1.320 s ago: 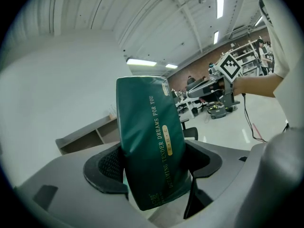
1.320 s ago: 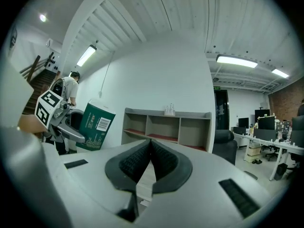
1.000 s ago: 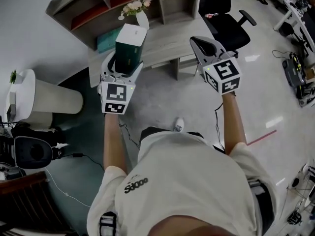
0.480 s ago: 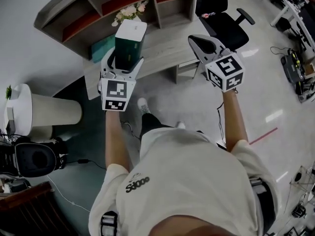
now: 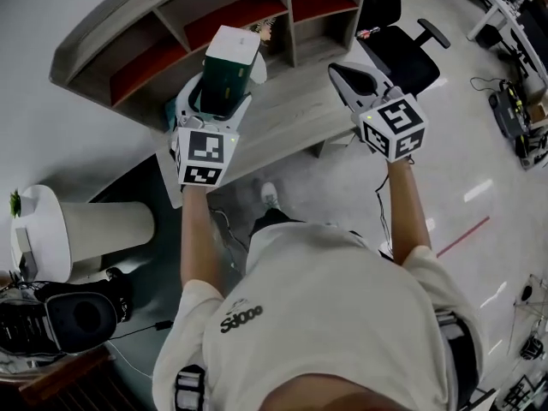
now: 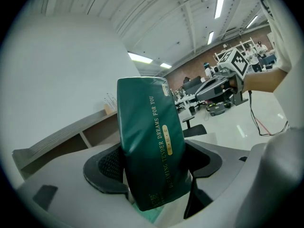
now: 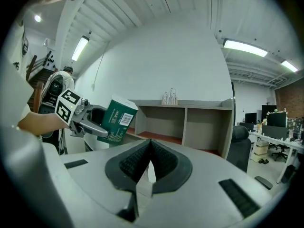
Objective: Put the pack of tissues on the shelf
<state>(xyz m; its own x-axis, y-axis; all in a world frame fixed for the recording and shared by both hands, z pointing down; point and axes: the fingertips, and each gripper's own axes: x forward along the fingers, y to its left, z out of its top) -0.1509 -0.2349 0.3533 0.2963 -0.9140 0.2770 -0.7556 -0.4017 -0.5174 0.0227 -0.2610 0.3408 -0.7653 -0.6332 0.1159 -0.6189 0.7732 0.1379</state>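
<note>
Both left gripper [image 5: 216,103] jaws pinch the tissue pack [image 6: 151,146].

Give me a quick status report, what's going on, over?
Left gripper shut on pack of tissues, held upright. Right gripper shut, empty. Pack not yet on shelf. Flowers close beside pack.

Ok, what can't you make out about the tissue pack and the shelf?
Head view: the lower end of the pack of tissues, hidden in the left gripper.
Left gripper view: much of the shelf, behind the pack.
Right gripper view: the small items on top of the shelf, too small to identify.
</note>
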